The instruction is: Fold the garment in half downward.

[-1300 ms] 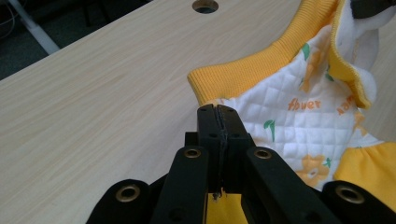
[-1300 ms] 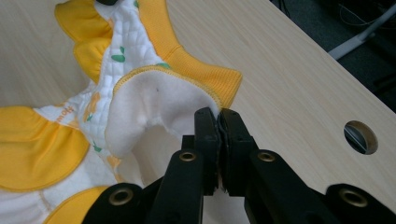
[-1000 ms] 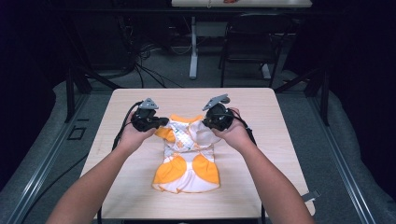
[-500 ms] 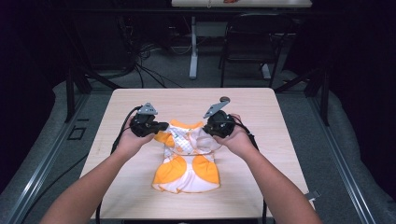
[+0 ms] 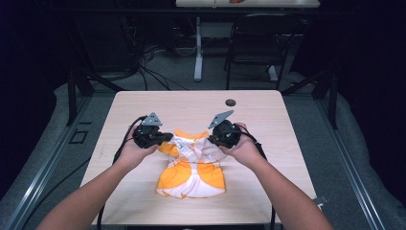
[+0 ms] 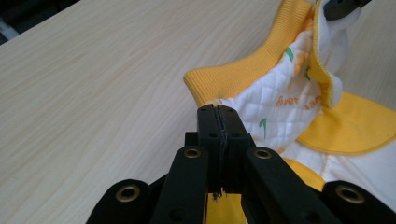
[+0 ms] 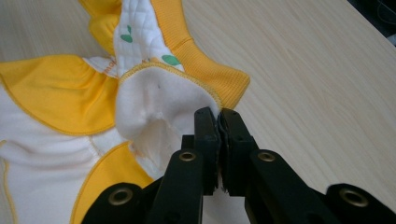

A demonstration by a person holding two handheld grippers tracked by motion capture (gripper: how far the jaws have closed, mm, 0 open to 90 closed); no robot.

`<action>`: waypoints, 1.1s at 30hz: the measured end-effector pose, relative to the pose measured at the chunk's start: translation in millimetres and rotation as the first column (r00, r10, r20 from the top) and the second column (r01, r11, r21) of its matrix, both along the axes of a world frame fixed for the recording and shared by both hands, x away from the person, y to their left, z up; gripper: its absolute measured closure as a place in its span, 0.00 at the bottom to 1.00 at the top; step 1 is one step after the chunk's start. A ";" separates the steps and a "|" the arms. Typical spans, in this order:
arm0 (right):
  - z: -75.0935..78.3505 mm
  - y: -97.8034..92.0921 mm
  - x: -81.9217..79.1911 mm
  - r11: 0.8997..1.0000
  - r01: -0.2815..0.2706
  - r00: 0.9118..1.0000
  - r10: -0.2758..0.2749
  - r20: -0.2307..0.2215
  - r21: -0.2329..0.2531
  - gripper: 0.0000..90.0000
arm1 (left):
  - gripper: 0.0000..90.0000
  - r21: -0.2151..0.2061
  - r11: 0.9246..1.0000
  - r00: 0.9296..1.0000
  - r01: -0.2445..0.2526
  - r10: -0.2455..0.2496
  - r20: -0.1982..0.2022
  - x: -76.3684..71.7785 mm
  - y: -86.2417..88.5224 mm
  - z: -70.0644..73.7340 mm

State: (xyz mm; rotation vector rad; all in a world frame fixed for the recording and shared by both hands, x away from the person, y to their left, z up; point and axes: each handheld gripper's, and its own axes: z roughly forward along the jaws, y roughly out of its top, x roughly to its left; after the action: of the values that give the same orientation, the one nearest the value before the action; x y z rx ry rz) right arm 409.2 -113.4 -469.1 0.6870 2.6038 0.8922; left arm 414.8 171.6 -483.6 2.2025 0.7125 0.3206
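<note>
A small orange and white quilted garment (image 5: 191, 167) lies mid-table, its ribbed orange collar toward the far side. My left gripper (image 5: 167, 138) pinches the garment's left shoulder; in the left gripper view its jaws (image 6: 218, 116) are pressed together on the white quilted fabric (image 6: 275, 100). My right gripper (image 5: 210, 140) holds the right shoulder, and in the right gripper view its jaws (image 7: 218, 119) clamp the white fleecy lining edge (image 7: 163, 100). Both top corners are lifted slightly off the wood.
The light wooden table (image 5: 268, 120) has a small dark round hole (image 5: 231, 102) near its far edge. Cables trail from both grippers off the near edge. A chair (image 5: 253, 43) and a table leg (image 5: 197, 48) stand on the floor beyond.
Both grippers and the garment's top have shifted a little toward the near side of the table. The grips on the shoulders are unchanged.
</note>
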 end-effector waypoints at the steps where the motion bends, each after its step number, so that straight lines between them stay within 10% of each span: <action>1: 0.4 0.1 -0.7 1.000 -0.004 1.000 0.004 -0.001 -0.006 0.96 | 1.00 0.003 1.000 1.000 0.000 0.000 0.005 -1.5 0.0 -0.9; 33: -40.8 -4.6 -43.0 0.998 -0.056 0.995 0.057 -0.078 0.019 0.95 | 0.99 0.035 0.995 0.993 0.095 -0.092 -0.072 -41.2 1.7 -40.9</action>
State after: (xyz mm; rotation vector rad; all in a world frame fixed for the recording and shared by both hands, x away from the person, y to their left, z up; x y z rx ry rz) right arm 366.3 -118.0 -509.8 0.6688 2.7008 0.9228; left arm 373.6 173.3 -524.5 2.2849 0.6433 0.2120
